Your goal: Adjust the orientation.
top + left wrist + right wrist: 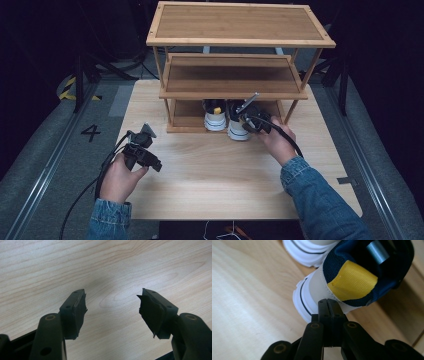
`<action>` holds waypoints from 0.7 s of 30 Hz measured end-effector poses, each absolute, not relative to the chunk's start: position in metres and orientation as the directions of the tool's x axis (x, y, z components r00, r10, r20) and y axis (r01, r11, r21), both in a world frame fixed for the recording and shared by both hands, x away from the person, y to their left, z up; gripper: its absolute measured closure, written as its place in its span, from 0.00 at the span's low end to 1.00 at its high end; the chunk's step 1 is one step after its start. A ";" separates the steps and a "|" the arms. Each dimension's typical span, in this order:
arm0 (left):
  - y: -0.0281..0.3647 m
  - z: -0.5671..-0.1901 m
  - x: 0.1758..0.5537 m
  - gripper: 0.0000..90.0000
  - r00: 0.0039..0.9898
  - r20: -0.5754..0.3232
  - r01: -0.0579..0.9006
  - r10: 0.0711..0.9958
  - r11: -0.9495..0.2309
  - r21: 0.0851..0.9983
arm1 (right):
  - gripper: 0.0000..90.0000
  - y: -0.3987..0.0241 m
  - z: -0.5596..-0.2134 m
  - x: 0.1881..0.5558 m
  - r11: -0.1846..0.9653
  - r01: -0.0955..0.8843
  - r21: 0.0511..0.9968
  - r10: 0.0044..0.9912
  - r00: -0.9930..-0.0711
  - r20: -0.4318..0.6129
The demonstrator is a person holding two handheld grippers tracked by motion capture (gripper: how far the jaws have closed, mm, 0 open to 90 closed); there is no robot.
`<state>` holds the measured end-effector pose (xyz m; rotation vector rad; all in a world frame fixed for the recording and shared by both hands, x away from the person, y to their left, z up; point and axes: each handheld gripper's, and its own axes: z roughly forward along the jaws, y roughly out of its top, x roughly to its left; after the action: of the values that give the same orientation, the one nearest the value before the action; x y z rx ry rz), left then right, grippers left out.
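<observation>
A pair of white and navy shoes with yellow heel tabs stands heel-out on the bottom shelf of a wooden rack (232,91). The left shoe (215,121) is farther in; the right shoe (237,132) sticks out at the shelf's front edge. My right gripper (244,121) is shut, and nothing is between its jaws. In the right gripper view its tips (328,302) sit against the white heel of the right shoe (315,287), just under the yellow tab (352,282). My left gripper (156,165) hovers open over the bare table (50,265), its jaws (112,305) holding nothing.
The rack has three tiers; its top shelf (235,22) and middle shelf (230,75) hold nothing. It stands at the far side of the light wooden table (210,175). Dark floor surrounds the table, with a "4" marked at the left (90,132).
</observation>
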<state>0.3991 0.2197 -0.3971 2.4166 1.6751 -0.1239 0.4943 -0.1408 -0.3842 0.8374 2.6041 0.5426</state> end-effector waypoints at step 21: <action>0.231 -0.400 0.393 0.42 0.331 -0.187 0.943 0.925 -0.315 0.108 | 1.00 -0.130 -0.398 0.511 0.770 0.426 0.475 0.607 -0.716 -0.344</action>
<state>0.3925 0.2312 -0.3997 2.3953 1.7059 -0.1339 0.5111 -0.1297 -0.3981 0.7757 2.4754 0.5017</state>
